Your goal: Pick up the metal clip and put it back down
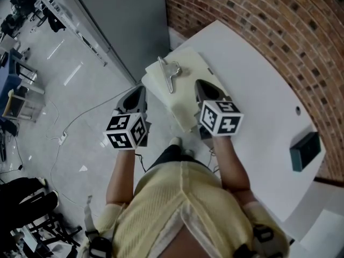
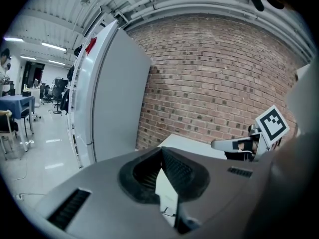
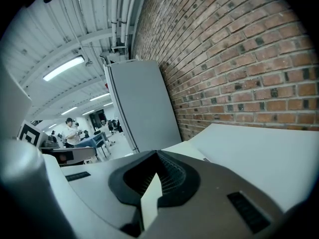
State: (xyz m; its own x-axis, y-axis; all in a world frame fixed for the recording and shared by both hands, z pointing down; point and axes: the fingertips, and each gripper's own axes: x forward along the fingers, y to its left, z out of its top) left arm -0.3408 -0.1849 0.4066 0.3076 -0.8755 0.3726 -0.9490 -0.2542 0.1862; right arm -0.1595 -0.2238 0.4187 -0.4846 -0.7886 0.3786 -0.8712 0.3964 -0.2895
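The metal clip (image 1: 170,72) lies on a cream pad (image 1: 188,63) at the near end of the white table (image 1: 258,90). My left gripper (image 1: 141,88) hovers off the table's edge, left of the pad, with its jaws shut and empty (image 2: 162,151). My right gripper (image 1: 199,83) is over the pad's right part, a little right of and nearer than the clip, also shut with nothing in it (image 3: 158,156). The clip shows in neither gripper view. The right gripper's body (image 2: 234,144) shows in the left gripper view.
A brick wall (image 1: 258,15) runs along the table's far side. A grey cabinet (image 1: 123,15) stands left of the table's end. A dark box (image 1: 305,150) sits on the table at the right. Cables (image 1: 64,138) trail on the floor at the left.
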